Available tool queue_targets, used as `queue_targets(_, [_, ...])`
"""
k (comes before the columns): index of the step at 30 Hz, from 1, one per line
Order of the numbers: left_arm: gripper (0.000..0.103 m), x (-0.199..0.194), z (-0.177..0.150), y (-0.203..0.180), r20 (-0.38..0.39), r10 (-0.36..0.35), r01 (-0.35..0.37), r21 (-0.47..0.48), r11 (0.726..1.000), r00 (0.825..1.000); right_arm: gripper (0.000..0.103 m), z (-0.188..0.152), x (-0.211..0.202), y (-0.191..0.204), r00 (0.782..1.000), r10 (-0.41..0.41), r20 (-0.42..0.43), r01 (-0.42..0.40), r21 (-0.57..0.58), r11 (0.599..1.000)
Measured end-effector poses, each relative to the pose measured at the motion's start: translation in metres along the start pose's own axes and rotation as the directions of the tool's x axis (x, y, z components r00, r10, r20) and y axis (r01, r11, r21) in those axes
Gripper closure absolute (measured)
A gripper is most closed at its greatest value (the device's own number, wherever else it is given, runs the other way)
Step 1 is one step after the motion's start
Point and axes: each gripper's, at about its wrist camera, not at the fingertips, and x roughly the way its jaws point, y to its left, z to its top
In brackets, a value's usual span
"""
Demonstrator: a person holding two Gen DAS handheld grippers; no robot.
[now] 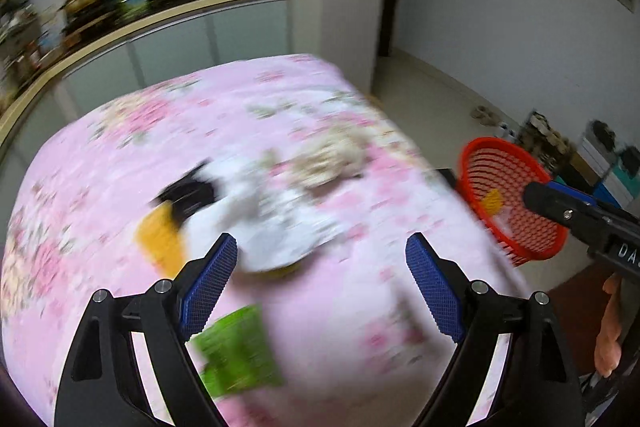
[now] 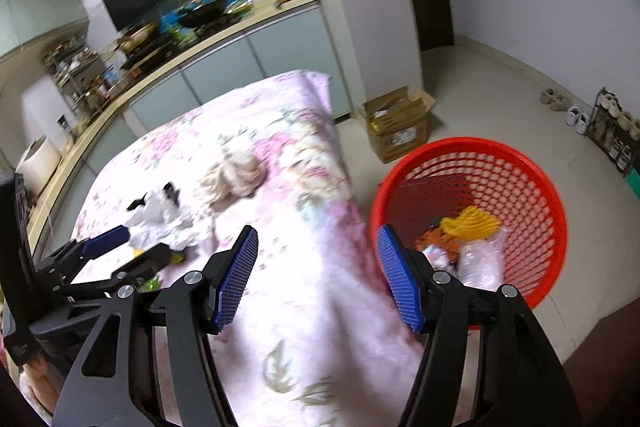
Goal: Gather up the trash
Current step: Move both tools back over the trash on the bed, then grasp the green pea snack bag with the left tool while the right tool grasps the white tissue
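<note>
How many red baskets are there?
1. The round red plastic mesh basket stands on the floor beside the table with the pink flowered cloth, with some trash already inside. No other basket shows, though one could be out of view.

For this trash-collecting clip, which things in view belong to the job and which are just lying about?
Part of the job:
- red basket, already holding some trash
- green wrapper on the table
- crumpled white paper
- yellow and black wrapper
- beige crumpled wad
- left tongs and right tongs, both open and empty

Just lying about:
- cardboard box
- wok
- shoes
</note>
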Motion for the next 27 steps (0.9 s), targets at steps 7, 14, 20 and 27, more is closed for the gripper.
queue_targets(7, [0.020, -0.013, -0.040, 0.056, -0.035, 0.047, -0.050, -0.087, 0.995, 0.998, 0.043, -0.010, 0.021, 0.026, 0.997, 0.045, -0.060, -0.047, -0.037, 0.998])
queue_targets(14, [0.020, -0.006, -0.063, 0.073, -0.072, -0.005, -0.007, -0.157, 0.988, 0.997, 0.043, -0.017, 0.033, 0.039, 0.994, 0.053, -0.094, -0.060, -0.066, 0.996])
queue_targets(20, [0.020, 0.005, -0.064, 0.072, -0.076, -0.047, 0.034, -0.171, 0.985, 0.996, 0.043, -0.020, 0.040, 0.043, 0.992, 0.054, -0.114, -0.062, -0.068, 0.996])
queue_targets(27, [0.031, 0.018, -0.065, 0.069, -0.085, -0.034, 0.021, -0.152, 0.988, 0.996, 0.043, -0.019, 0.045, 0.048, 0.991, 0.047, -0.124, -0.057, -0.083, 0.995])
